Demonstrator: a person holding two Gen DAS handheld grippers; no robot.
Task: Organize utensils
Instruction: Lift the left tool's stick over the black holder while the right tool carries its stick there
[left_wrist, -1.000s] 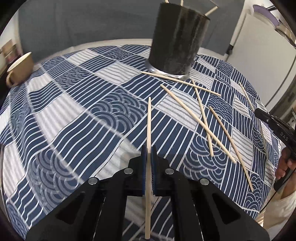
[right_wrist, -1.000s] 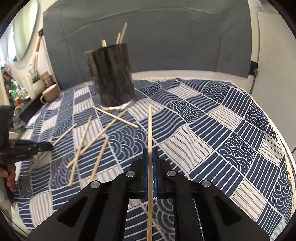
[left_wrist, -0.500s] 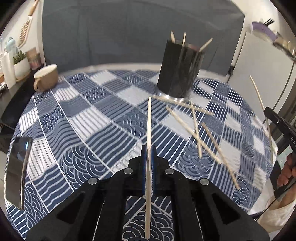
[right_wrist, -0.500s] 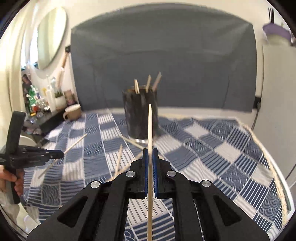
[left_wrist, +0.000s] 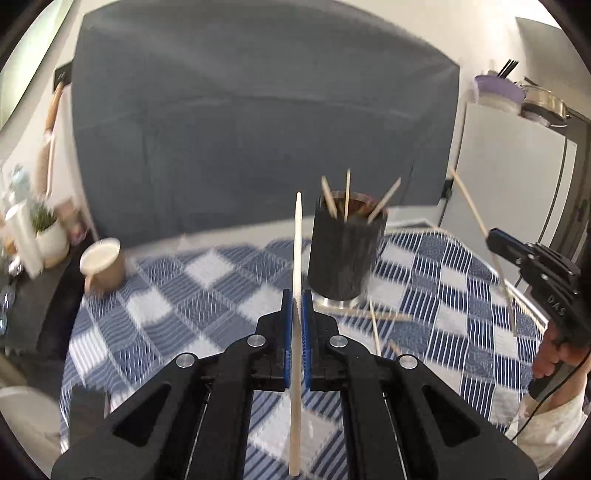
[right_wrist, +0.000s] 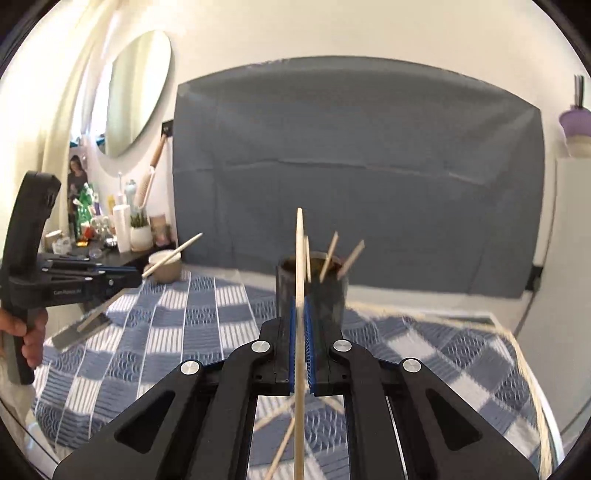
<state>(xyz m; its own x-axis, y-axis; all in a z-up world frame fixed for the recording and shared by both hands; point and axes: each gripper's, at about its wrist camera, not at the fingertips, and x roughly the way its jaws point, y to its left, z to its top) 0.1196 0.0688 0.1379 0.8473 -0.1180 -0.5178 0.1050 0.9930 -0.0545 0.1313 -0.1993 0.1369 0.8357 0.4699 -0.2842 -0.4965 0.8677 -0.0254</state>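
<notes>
My left gripper (left_wrist: 295, 295) is shut on a wooden chopstick (left_wrist: 296, 243) that points up and forward, lifted above the table. My right gripper (right_wrist: 302, 304) is shut on another wooden chopstick (right_wrist: 300, 251), also lifted. A black cylindrical holder (left_wrist: 345, 254) with three chopsticks in it stands on the checked blue-and-white tablecloth (left_wrist: 192, 295); in the right wrist view the holder (right_wrist: 328, 288) is straight ahead, partly behind my fingers. Loose chopsticks (left_wrist: 375, 325) lie on the cloth by the holder's base. The right gripper also shows at the right of the left wrist view (left_wrist: 493, 240).
A beige mug (left_wrist: 103, 264) stands at the table's back left. A dark shelf with bottles and a potted plant (right_wrist: 138, 230) is left of the table. A grey backdrop (left_wrist: 258, 129) hangs behind. A white cabinet (left_wrist: 509, 177) stands at the right.
Both grippers have risen and tilted up with their chopsticks, so the views now look level across the table at the holder instead of down on the cloth.
</notes>
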